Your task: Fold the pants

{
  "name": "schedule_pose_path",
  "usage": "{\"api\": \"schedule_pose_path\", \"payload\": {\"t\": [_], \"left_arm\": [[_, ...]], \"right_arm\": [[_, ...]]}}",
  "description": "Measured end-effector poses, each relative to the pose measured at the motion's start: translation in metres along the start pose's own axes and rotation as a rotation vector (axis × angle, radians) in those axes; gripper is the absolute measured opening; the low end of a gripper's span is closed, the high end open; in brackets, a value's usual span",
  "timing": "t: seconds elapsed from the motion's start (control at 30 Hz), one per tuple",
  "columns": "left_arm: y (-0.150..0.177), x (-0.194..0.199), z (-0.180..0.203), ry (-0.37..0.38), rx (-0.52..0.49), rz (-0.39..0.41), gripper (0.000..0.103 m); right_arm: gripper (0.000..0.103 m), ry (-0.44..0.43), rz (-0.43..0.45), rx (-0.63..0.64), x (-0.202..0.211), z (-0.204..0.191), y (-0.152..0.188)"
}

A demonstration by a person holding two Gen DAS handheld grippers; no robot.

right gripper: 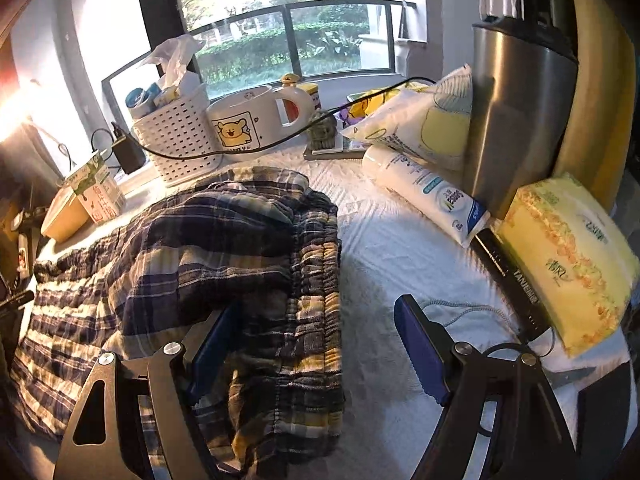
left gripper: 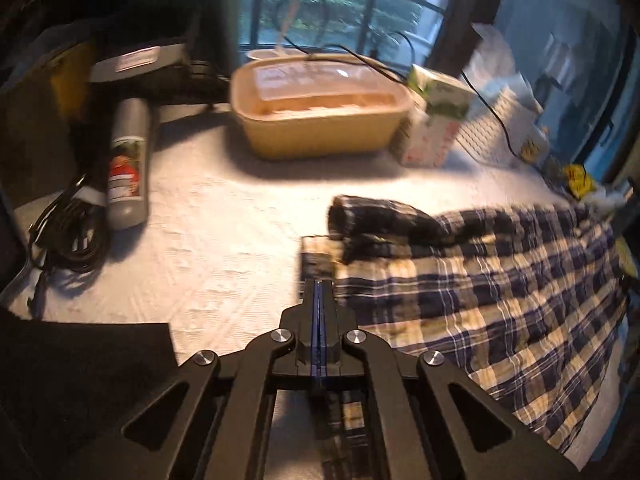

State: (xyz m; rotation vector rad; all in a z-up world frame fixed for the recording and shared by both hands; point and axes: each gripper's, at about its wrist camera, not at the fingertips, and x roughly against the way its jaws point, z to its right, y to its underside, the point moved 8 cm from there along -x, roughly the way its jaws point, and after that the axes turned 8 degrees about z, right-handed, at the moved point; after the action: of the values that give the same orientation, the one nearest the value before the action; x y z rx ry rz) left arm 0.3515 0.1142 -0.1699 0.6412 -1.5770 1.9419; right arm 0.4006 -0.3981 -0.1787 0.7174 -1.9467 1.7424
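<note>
Pants: the blue and yellow checked pants [left gripper: 480,292] lie on the white table cover [left gripper: 208,248]. They fill the right side of the left wrist view, and the left and middle of the right wrist view. One leg end is flipped back in a dark roll near the middle of the left view.
Left tool: the left gripper [left gripper: 319,292] is pinched tight, no gap at all. Its tip sits at the hem corner of the pants, low in the middle. I cannot tell if any cloth is caught in it.
Right tool: the right gripper [right gripper: 316,344] stands wide. The stretchy waistband [right gripper: 316,280] lies between its blue pads [right gripper: 420,356], not squeezed.
What could go wrong: the left tool may lift with no cloth, so the fold flops crooked.
Also: a wide swing could knock the grey spray can [left gripper: 128,160] at the left, or the tissue pack [right gripper: 568,264] at the right.
</note>
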Motion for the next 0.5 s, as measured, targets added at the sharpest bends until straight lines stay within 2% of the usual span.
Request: {"api": "schedule_pose_path", "payload": {"t": [0.17,0.33,0.4,0.47,0.5], "left_arm": [[0.004,-0.004,0.005,0.060,0.030,-0.054,0.000],[0.013,-0.010,0.011,0.039,0.019,-0.089,0.000],[0.018,-0.013,0.010,0.042,0.031,-0.108,0.006],[0.019,-0.012,0.014,0.064,0.036,-0.110,0.021],[0.019,-0.011,0.016,0.066,0.030,-0.107,0.024]], "right_arm": [[0.080,-0.004,0.006,-0.016,0.001,-0.001,-0.001],[0.080,-0.006,0.007,-0.005,0.004,-0.005,0.001],[0.080,-0.012,0.015,-0.009,0.006,-0.005,0.001],[0.080,-0.013,0.014,-0.010,0.007,-0.005,0.002],[0.080,-0.011,0.014,-0.010,0.008,-0.005,0.002]]}}
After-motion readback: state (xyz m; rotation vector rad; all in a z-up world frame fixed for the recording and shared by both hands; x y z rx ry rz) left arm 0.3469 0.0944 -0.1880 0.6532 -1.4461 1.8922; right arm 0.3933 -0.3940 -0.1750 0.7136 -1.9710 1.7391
